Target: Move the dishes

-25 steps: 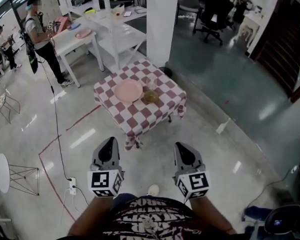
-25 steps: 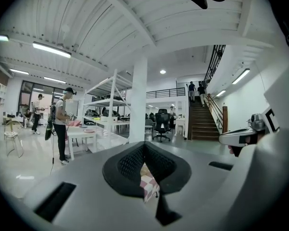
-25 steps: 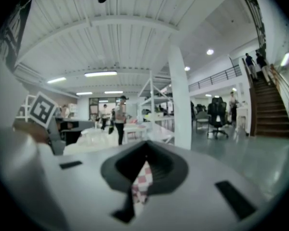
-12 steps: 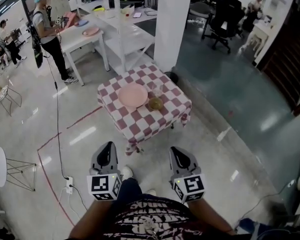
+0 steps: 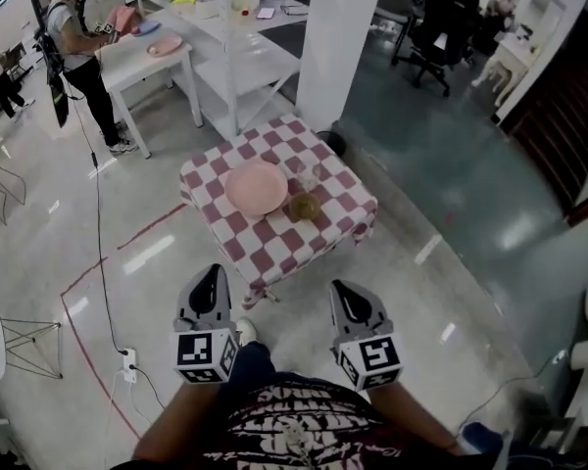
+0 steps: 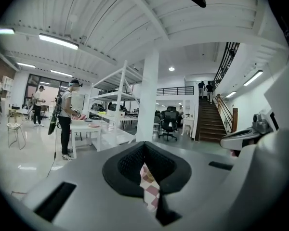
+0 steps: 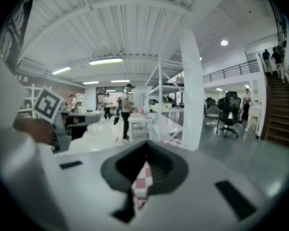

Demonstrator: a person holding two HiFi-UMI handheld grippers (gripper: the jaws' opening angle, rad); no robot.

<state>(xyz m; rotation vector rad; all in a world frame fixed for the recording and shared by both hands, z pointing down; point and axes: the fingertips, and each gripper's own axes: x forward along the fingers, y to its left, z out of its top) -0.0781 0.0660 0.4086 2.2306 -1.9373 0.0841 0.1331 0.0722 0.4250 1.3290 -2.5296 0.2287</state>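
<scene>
A pink plate [image 5: 256,186], a clear glass [image 5: 307,175] and a small brown bowl [image 5: 305,207] stand on a low table with a red-and-white checked cloth [image 5: 265,253], some way ahead on the floor. My left gripper [image 5: 210,275] and right gripper [image 5: 344,292] are held side by side in front of the person's body, short of the table, both shut and holding nothing. In the left gripper view the jaws [image 6: 145,163] leave only a slit, through which the checked cloth [image 6: 150,189] shows. The right gripper view shows the same cloth [image 7: 141,187] past its shut jaws [image 7: 145,163].
A white pillar [image 5: 331,37] rises just behind the table. White tables [image 5: 147,62] and a rack [image 5: 240,62] stand at the back left, with a person [image 5: 73,52] beside them. A cable and power strip [image 5: 127,365] lie on the floor at left. Office chairs [image 5: 431,23] at back right.
Both grippers have moved forward towards the checked table as the person walks, and one shoe now shows between them. The table sits slightly nearer in the head view.
</scene>
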